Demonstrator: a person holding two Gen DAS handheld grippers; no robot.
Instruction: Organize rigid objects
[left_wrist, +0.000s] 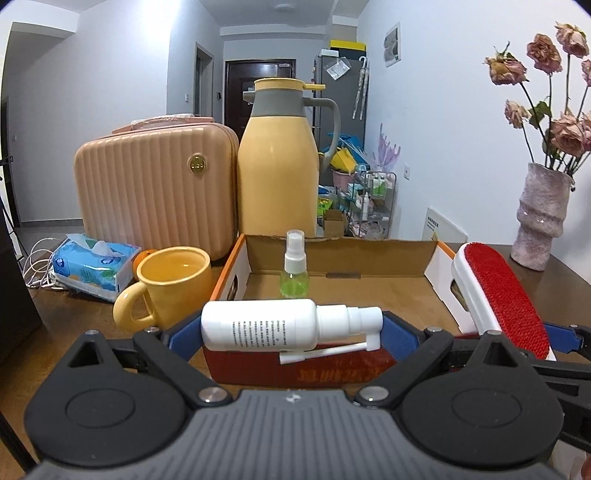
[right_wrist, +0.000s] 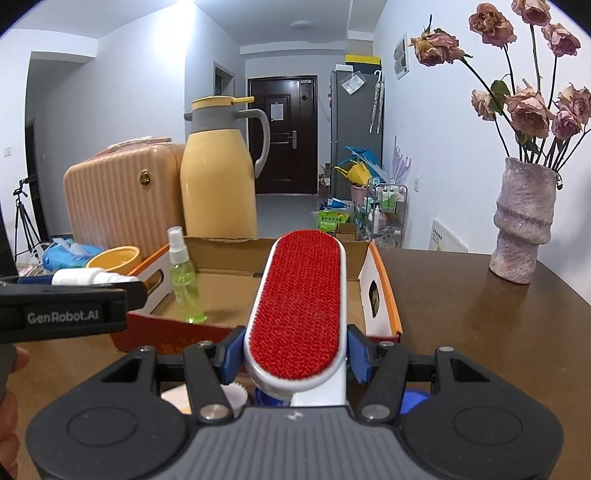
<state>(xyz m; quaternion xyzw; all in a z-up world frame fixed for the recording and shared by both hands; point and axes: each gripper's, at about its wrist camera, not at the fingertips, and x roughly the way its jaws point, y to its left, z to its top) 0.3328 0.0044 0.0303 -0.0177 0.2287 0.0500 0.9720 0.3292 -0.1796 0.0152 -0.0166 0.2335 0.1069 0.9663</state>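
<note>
Left gripper (left_wrist: 291, 332) is clamping the white spray bottle (left_wrist: 266, 325) sideways near the cardboard box (left_wrist: 369, 254); right gripper (right_wrist: 295, 350) is gripping the red lint brush (right_wrist: 299, 295).

A white spray bottle (left_wrist: 266, 325) with fine black print lies sideways above the near edge of a shallow cardboard box (left_wrist: 369, 254), nozzle pointing right. A small green spray bottle (left_wrist: 294, 271) stands upright inside the box. A red-faced white lint brush (right_wrist: 297, 306) angles toward the box.

Glossy plastic bottle (left_wrist: 258, 325); fuzzy red brush (right_wrist: 297, 306); matt cardboard box (left_wrist: 340, 251).
</note>
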